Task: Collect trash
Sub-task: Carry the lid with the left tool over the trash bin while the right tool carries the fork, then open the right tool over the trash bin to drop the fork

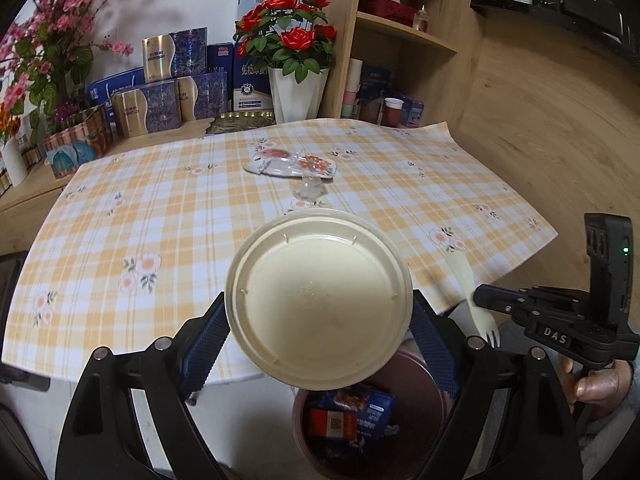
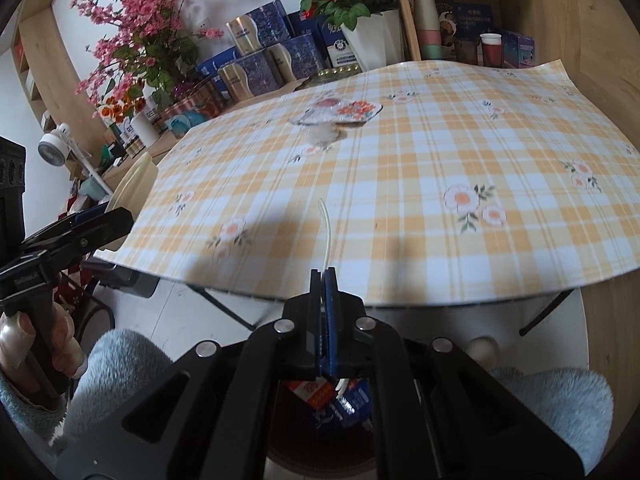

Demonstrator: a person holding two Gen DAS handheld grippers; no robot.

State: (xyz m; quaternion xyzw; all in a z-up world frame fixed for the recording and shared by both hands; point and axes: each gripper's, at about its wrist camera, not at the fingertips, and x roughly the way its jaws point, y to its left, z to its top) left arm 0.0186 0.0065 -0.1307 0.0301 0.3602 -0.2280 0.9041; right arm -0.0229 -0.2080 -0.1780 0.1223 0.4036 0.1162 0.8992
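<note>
**Both grippers hanging over the bin, ready to dump**

The left gripper is clamping a cream lid wide between its pads, the right gripper is pinching a spork tight. Both are angling down over the trash bin below the table edge. Next up, I'd guess: letting go. A wrapper is waiting on the table.

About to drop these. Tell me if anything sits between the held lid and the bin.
Nothing visible does. The lid, held in the left gripper, hangs above the open bin, which already holds boxes.
</note>
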